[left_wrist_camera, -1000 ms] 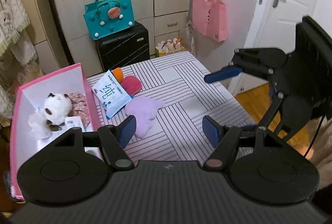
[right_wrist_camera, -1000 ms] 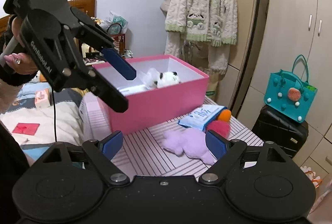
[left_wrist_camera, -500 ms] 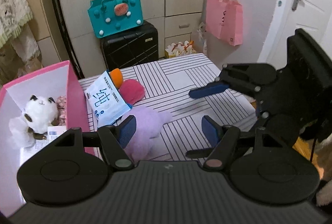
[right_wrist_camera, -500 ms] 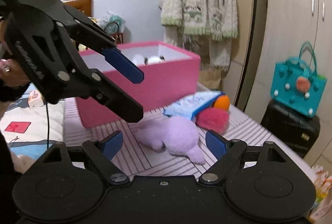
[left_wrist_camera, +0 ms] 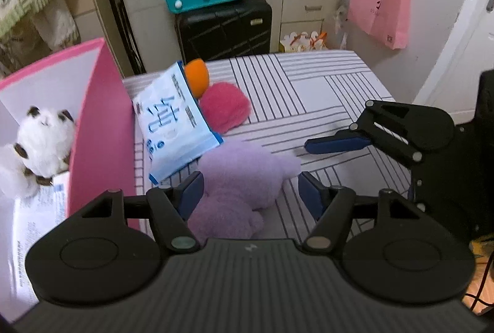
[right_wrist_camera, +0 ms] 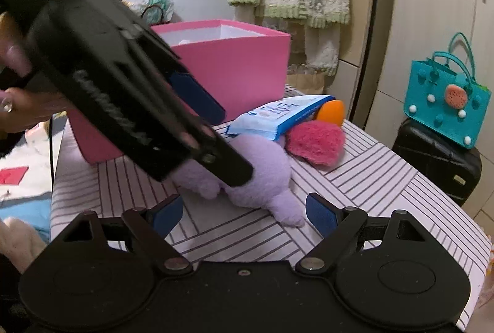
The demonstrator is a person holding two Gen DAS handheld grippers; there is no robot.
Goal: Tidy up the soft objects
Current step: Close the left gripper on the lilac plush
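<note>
1. The left gripper has been brought down from above the table to the purple plush
2. Its fingers are spread, the plush lying between them on the table beside the pink box, not yet pinched
3. The right gripper, also lowered, is held spread and empty near the plush; a grasp is judged imminent

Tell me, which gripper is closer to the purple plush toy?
Left. The left gripper straddles the purple plush toy, jaws closing around it; the right gripper hangs open just short of its tail end.
</note>
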